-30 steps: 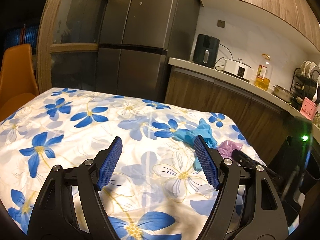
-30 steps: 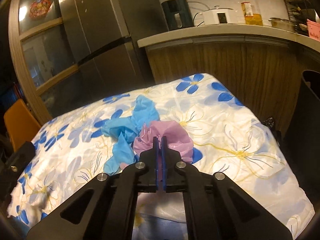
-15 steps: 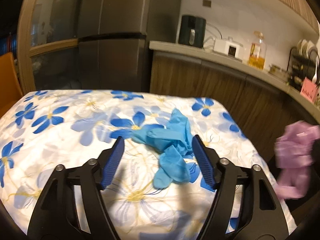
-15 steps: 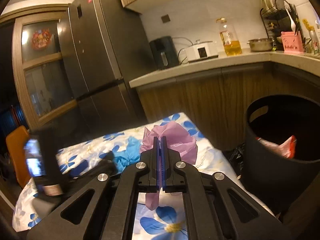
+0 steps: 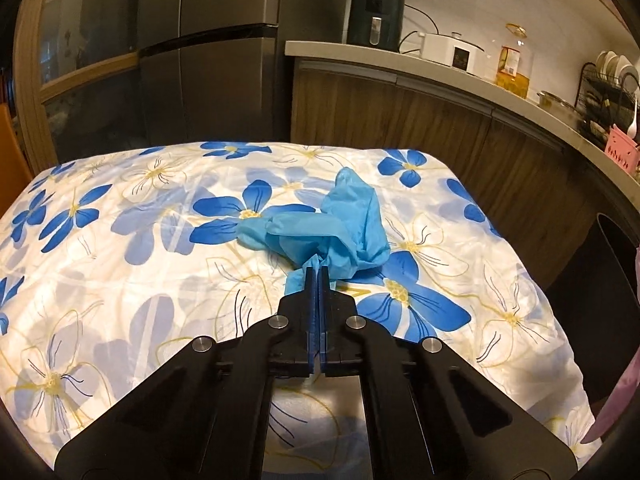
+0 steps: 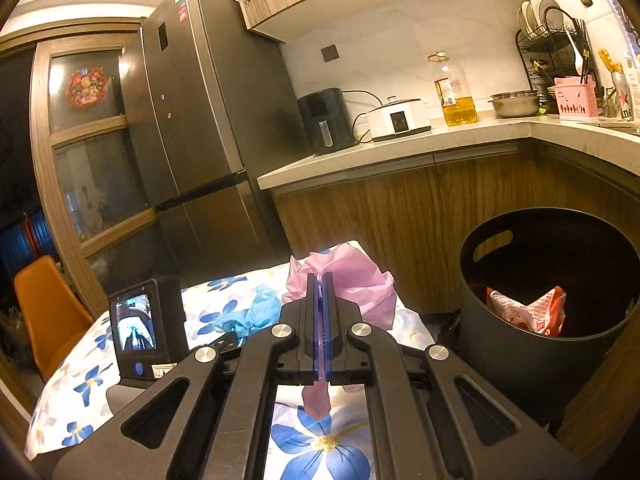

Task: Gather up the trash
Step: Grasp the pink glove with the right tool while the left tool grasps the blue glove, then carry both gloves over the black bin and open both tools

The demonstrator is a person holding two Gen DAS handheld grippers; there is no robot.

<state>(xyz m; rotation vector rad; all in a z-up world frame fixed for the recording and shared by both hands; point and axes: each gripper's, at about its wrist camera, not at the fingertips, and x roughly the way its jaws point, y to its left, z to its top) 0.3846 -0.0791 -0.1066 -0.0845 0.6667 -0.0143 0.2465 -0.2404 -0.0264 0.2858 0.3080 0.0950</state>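
Note:
My left gripper (image 5: pixel 319 270) is shut on the near edge of a crumpled blue glove (image 5: pixel 340 224) that lies on the flowered tablecloth (image 5: pixel 140 248). My right gripper (image 6: pixel 320 280) is shut on a crumpled pink plastic bag (image 6: pixel 352 280) and holds it in the air above the table's right end. The blue glove also shows in the right wrist view (image 6: pixel 256 312), with the left gripper's body and screen (image 6: pixel 146 330) beside it. A black trash bin (image 6: pixel 532 344) stands to the right of the table, with a red and white wrapper (image 6: pixel 528 312) inside.
A dark fridge (image 6: pixel 208 128) and a wooden counter (image 6: pixel 400 152) with an air fryer, a cooker and an oil bottle stand behind the table. An orange chair (image 6: pixel 44 312) is at the left. The bin's edge shows in the left wrist view (image 5: pixel 600 280).
My left gripper moved forward and closed on the blue glove. My right gripper lifted the pink bag off the table and held it near the bin.

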